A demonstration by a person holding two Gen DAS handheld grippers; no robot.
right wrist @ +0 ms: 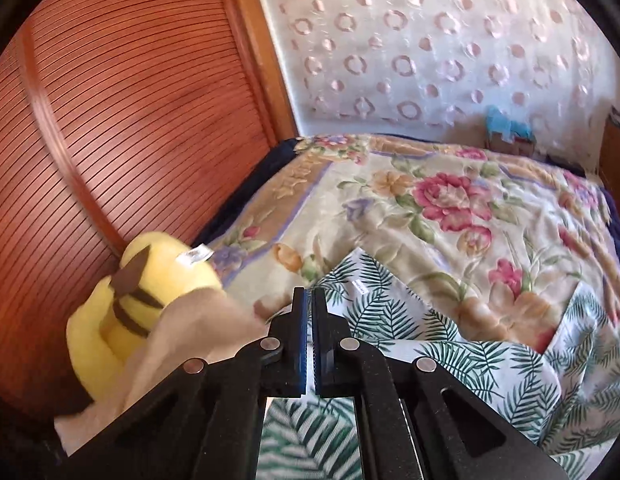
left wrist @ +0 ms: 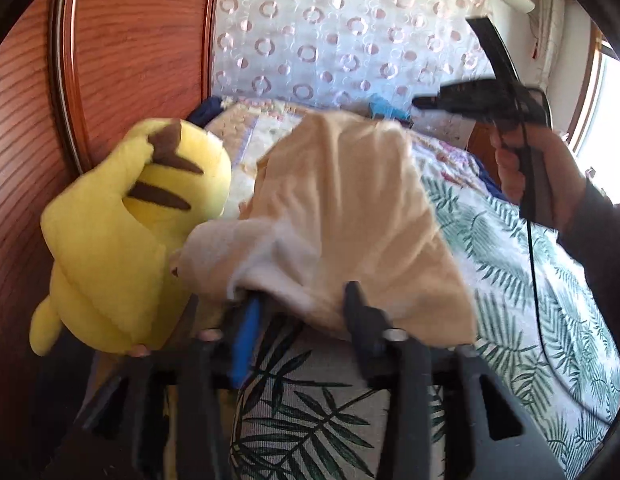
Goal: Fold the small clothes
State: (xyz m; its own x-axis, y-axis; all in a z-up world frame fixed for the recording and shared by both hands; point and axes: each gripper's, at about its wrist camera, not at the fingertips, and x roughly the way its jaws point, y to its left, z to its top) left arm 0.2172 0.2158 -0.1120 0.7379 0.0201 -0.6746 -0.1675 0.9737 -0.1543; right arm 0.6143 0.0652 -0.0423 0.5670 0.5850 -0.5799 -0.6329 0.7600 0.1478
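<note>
A cream-beige small cloth (left wrist: 349, 208) hangs bunched in front of my left gripper (left wrist: 302, 294). Its lower edge drapes over the blue-padded left finger (left wrist: 244, 332). The jaws stand apart and the pads do not press on the fabric. In the right wrist view the same cloth (right wrist: 182, 332) shows at the lower left. My right gripper (right wrist: 310, 300) is shut with nothing between its pads, above the palm-leaf cover. From the left wrist view the right gripper (left wrist: 419, 102) is at the upper right, clear of the cloth, with a hand (left wrist: 521, 168) holding it.
A yellow plush toy (left wrist: 138, 220) sits left of the cloth, against a slatted wooden panel (left wrist: 26, 160). Palm-leaf bedding (right wrist: 449, 320) and a floral blanket (right wrist: 429, 208) cover the bed. A circle-patterned curtain (right wrist: 429, 40) hangs behind. A black cable (left wrist: 535, 280) dangles from the right gripper.
</note>
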